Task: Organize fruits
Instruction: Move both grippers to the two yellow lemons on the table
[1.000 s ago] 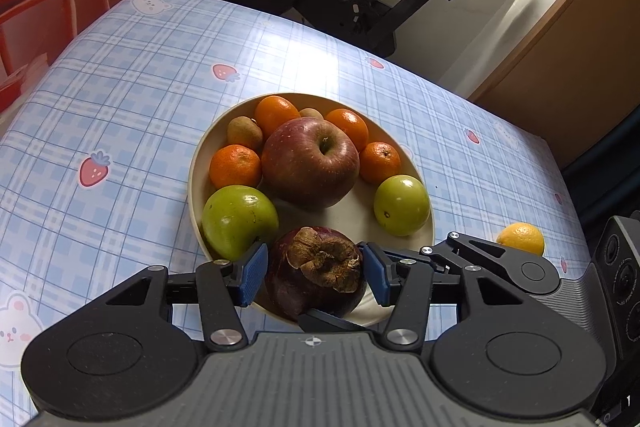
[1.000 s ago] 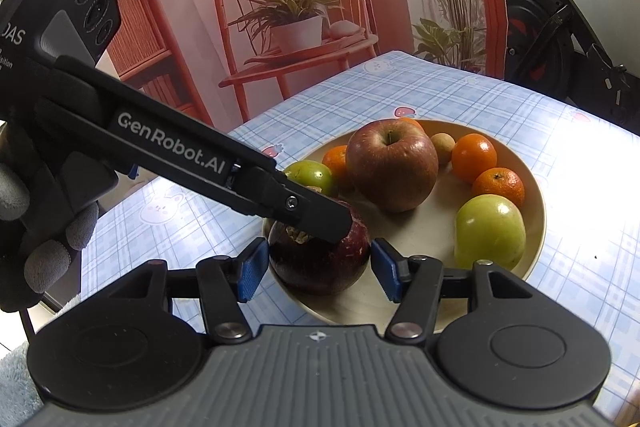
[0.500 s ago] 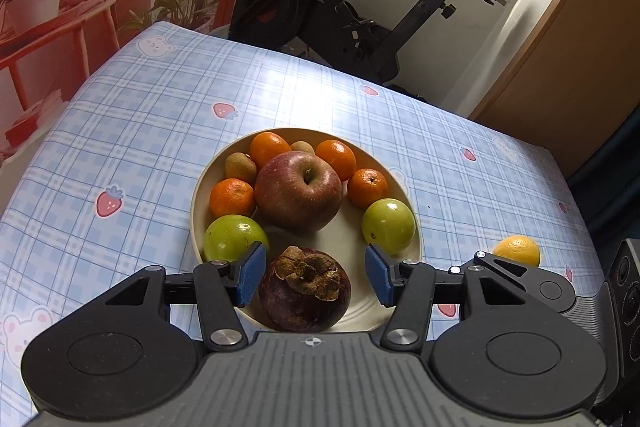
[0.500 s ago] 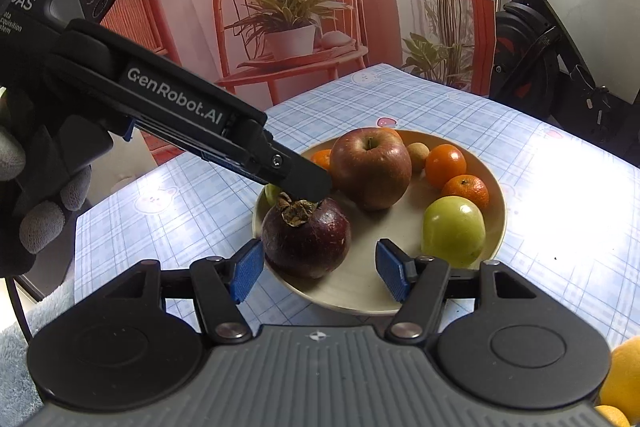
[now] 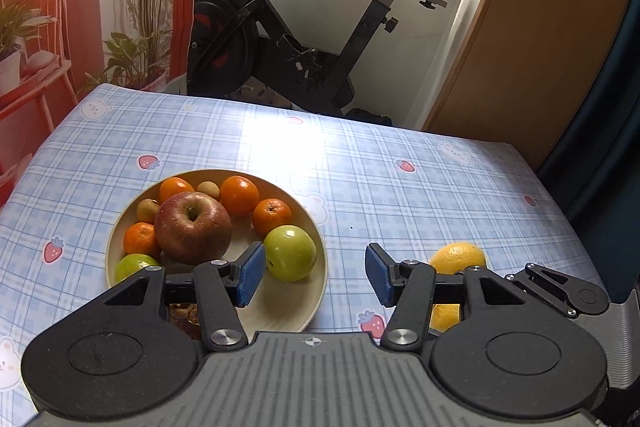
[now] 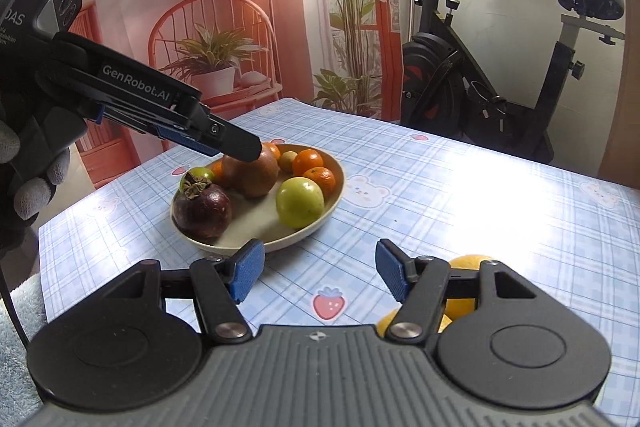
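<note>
Oranges (image 6: pixel 466 285) still loose on the tabletop's near right edge sit just behind my right gripper (image 6: pixel 316 273), nearer than my left gripper (image 5: pixel 312 275), both released and empty, with the plate (image 6: pixel 316 227) beyond toward the left edge.

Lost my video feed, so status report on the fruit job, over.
Left gripper and right gripper open, empty. Mangosteen in bowl; yellow citrus on tablecloth. Nothing between right gripper and citrus.
</note>
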A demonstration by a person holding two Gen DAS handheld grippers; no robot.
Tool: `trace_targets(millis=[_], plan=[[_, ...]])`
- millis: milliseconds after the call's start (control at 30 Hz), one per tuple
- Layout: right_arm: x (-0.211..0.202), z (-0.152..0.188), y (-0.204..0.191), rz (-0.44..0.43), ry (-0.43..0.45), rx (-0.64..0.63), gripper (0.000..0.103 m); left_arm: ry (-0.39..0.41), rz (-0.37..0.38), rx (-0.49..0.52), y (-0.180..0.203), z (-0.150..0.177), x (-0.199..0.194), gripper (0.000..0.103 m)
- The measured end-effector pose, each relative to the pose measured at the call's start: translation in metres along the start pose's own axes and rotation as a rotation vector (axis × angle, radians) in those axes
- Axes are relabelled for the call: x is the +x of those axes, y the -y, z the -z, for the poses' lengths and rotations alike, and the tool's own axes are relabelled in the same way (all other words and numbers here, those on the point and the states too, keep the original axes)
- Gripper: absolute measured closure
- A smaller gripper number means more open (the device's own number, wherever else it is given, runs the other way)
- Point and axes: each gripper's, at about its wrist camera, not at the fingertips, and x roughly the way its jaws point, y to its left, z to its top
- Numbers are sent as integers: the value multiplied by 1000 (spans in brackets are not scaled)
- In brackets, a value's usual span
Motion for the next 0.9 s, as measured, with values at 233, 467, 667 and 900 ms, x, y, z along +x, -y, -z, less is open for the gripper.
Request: trace_targets(millis=[233,467,667,900], plan=[[-29,24,24,86,32,45,38,7,35,40,30,10,7,45],[-36,44,35,90,42,109,35,2,74,84,57,16,20,45],[-26,54,35,90,32,109,35,0,109,64,68,22,28,45],[-23,59,32,86,46,102,35,7,112,36,71,34,34,45]])
